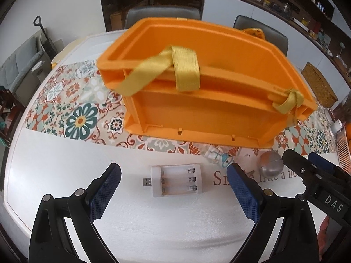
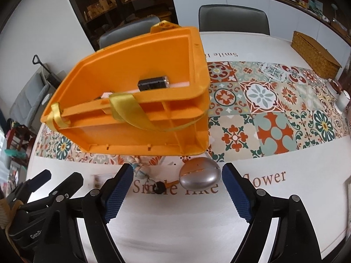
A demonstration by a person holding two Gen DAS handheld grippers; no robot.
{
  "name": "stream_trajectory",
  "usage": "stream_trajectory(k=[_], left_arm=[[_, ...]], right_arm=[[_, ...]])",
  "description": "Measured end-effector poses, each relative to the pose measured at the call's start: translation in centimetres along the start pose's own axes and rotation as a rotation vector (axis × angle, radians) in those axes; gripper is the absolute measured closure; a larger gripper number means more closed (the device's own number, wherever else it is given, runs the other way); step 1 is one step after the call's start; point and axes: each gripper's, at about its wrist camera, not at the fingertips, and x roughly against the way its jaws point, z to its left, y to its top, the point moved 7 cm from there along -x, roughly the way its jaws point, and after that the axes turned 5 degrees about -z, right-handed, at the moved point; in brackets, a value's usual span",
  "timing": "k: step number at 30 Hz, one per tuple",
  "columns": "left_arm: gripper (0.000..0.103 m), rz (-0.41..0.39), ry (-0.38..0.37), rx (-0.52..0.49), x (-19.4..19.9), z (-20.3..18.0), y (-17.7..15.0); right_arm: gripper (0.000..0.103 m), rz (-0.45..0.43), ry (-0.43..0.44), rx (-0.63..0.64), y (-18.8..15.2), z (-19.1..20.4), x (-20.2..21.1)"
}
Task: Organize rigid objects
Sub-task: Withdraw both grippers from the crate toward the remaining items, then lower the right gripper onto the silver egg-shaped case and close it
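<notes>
Both tongs hang low over the near part of the white table [image 1: 54, 171], pointing toward the far side, each spread wide and holding nothing.

The left tongs [image 1: 173, 185] sit level above the tabletop, their blue ribbed pads on either side of a white battery charger [image 1: 175, 180] that lies flat on the table with its USB plug pointing left and its three slots empty. The pads are apart from the charger, not touching it.

The right tongs [image 2: 177, 191] are held just to the right of the left ones; in the left wrist view their black tips show at the right edge [image 1: 307, 164]. Between and just beyond their spread pads rests a silver egg-shaped object [image 2: 200, 176] on the table, with orange showing at a seam on its upper left. To its left lies a small white and blue figure [image 2: 140, 168] with a black round piece beside it.

Farther off, an orange plastic bin [image 1: 204, 114] stands on the patterned tile runner [image 2: 274, 109], a yellow ribbon [image 1: 186, 70] looped over its near rim. Inside it lies a small black item [image 2: 152, 82] on a white strip. A woven box [image 2: 316, 54] sits at the far right of the table.
</notes>
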Motion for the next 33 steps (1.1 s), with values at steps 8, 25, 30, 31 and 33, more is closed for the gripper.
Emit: stream_trajectory(k=[8,25,30,31,33], left_arm=[[0.004,0.036,0.027,-0.004,-2.3,-0.3,-0.8],[0.004,0.082,0.047,-0.071,-5.8,-2.3,-2.4],[0.005,0.077,0.051,-0.065,-6.5,-2.6,-2.2],[0.005,0.079,0.051,-0.065,-6.6,-2.7,-2.2],[0.005,0.080,0.055,-0.068,-6.9,-2.7,-2.1]], right_arm=[[0.020,0.041,-0.037,0.002,-1.1,-1.1,-2.3],[0.020,0.043,-0.081,0.068,-2.2,-2.2,-5.7],[0.020,0.057,-0.093,0.071,-2.5,-2.7,-6.7],[0.020,0.056,-0.094,0.074,-2.5,-2.7,-6.8],[0.020,0.060,-0.102,0.084,-2.6,-2.7,-7.1]])
